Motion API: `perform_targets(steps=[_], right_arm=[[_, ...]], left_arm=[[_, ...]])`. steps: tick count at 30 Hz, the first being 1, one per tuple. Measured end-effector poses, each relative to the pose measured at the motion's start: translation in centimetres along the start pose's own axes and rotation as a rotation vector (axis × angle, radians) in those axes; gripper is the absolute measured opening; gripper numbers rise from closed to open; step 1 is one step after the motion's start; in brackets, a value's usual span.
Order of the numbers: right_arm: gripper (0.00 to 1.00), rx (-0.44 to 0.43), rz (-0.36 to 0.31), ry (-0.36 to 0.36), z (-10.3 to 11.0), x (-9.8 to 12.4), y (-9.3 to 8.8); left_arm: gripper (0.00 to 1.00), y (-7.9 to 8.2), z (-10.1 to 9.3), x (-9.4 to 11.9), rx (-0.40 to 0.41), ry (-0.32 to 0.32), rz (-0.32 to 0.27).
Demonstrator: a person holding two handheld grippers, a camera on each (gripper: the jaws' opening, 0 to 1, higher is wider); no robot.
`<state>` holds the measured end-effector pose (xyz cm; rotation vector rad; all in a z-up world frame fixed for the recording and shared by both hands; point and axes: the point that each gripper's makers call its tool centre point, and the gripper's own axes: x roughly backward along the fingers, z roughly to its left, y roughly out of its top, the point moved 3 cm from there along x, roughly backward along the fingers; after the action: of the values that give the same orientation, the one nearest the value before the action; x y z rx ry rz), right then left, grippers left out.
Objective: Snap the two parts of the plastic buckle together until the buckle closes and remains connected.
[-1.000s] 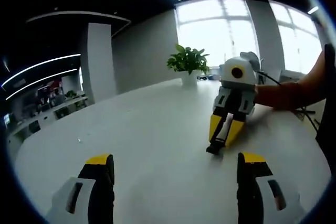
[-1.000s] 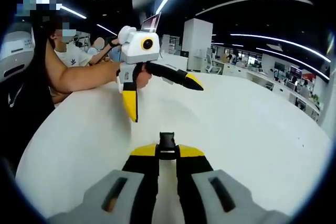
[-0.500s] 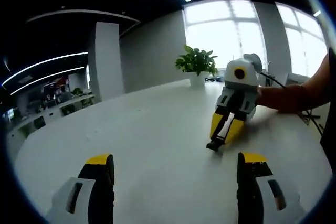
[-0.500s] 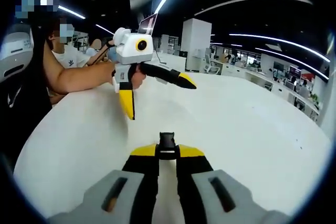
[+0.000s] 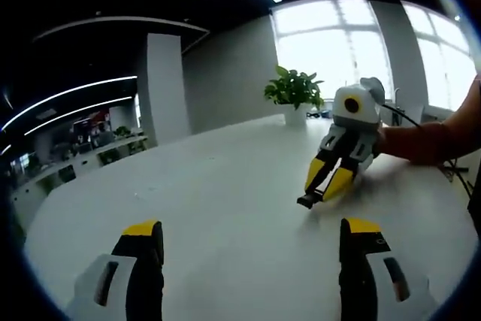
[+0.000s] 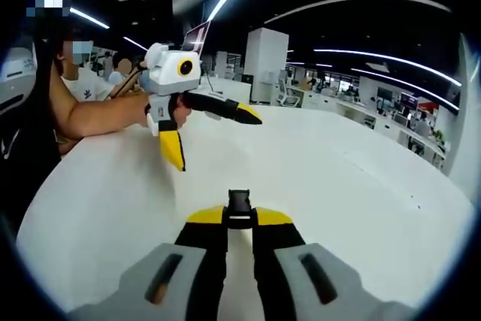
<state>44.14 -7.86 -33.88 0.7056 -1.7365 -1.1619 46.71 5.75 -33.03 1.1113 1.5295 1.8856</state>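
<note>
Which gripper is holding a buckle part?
The right gripper, jaws shut on a black buckle piece; the left gripper is spread wide open with nothing between its jaws.

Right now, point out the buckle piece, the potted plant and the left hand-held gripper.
buckle piece [image 6: 239, 207]: right gripper view, its black body.
potted plant [image 5: 294, 88]: left gripper view, its leaves.
left hand-held gripper [image 6: 209, 134]: right gripper view, between its spread tips.

Buckle piece pinched in my right jaws, just above the table.

I see one small black plastic buckle part gripped between my right gripper's yellow tips, its squarish end poking out past them; from my left gripper view it sits low over the white table.
</note>
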Motion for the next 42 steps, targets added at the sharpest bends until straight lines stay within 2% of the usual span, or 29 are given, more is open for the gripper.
perform_targets(steps=[4,9,14,24,33,42], right_arm=[[0.10,-0.005,0.000,-0.035,-0.6,0.1,-0.1],[0.10,-0.014,-0.003,-0.086,-1.5,0.1,-0.1],[0.09,-0.048,-0.015,-0.150,-2.8,0.5,0.0],[0.09,-0.064,-0.008,-0.209,-4.0,0.9,-0.3],[0.09,-0.088,-0.020,-0.202,-4.5,0.6,-0.1],[0.09,-0.098,-0.004,-0.213,-5.4,0.4,-0.8]], left_arm=[[0.99,0.2,1.0,0.2,0.023,0.064,-0.010],[0.99,0.4,1.7,0.4,0.041,0.102,-0.028],[0.99,0.5,1.7,0.4,0.040,0.109,-0.029],[0.99,0.3,1.5,0.2,0.042,0.104,-0.020],[0.99,0.3,1.6,0.0,0.053,0.107,-0.026],[0.99,0.1,1.5,-0.2,0.064,0.095,-0.029]])
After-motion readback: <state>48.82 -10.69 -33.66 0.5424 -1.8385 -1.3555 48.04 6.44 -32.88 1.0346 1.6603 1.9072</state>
